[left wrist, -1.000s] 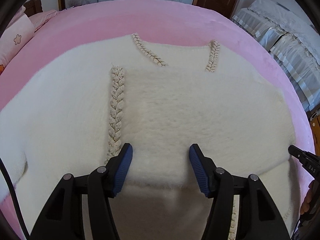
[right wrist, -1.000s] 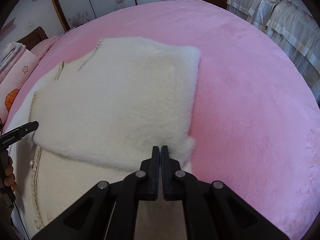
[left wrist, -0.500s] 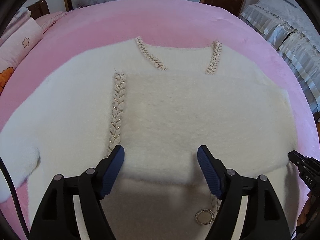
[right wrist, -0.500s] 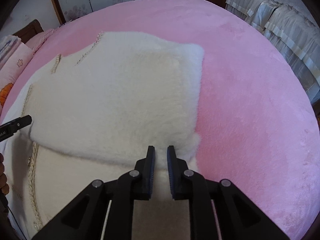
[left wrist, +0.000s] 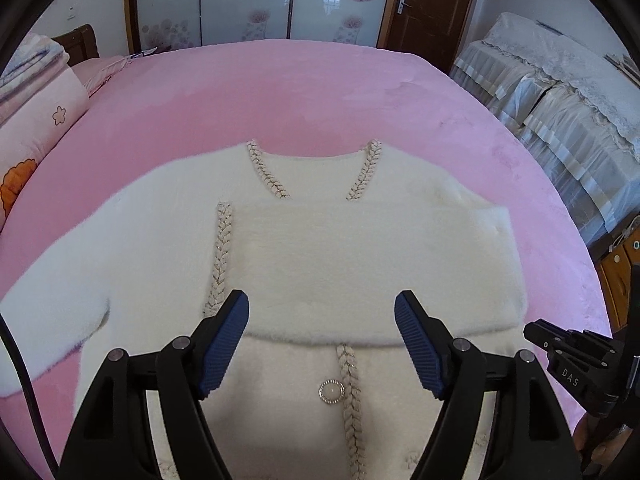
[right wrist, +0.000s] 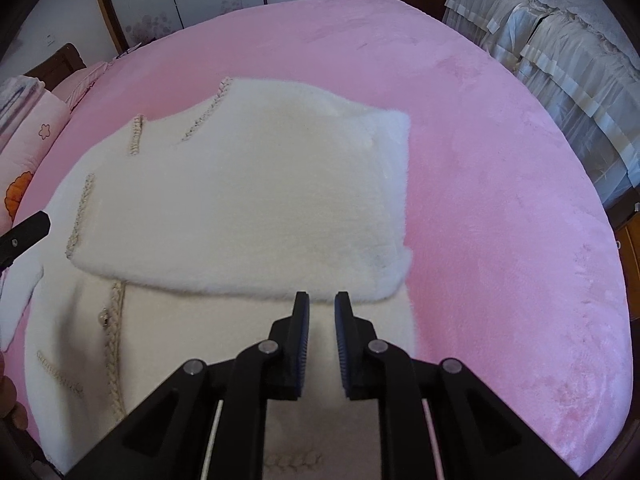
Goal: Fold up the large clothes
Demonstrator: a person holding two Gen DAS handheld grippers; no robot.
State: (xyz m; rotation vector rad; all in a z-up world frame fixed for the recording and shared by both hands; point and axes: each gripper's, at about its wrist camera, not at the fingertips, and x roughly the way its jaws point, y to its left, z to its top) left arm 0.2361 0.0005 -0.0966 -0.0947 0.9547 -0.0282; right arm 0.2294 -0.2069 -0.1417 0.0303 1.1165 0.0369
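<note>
A white fluffy cardigan [left wrist: 360, 264] with braided trim lies flat on the pink bed [left wrist: 280, 92], neckline at the far side. Its right part is folded across the front [right wrist: 248, 208], and one sleeve [left wrist: 52, 300] stretches out to the left. A pearl button [left wrist: 331, 392] shows below the fold's near edge. My left gripper [left wrist: 321, 298] hovers over that edge, open wide, with nothing between its pads. My right gripper [right wrist: 321, 298] hangs above the fold's near right corner, open by a narrow gap and holding nothing. Its tip [left wrist: 560, 348] shows at the right in the left wrist view.
Folded pink quilts and a pillow [left wrist: 36, 120] sit at the bed's left end. Furniture under white lace covers [left wrist: 560, 92] stands to the right, past the bed's edge. A brown door [left wrist: 428, 0] and sliding panels are at the back. Bare pink bedspread [right wrist: 500, 200] lies right of the garment.
Both grippers have lifted up and back from the cardigan. The left jaws spread wider. The right jaws went from shut to a narrow gap. The fold stays as laid.
</note>
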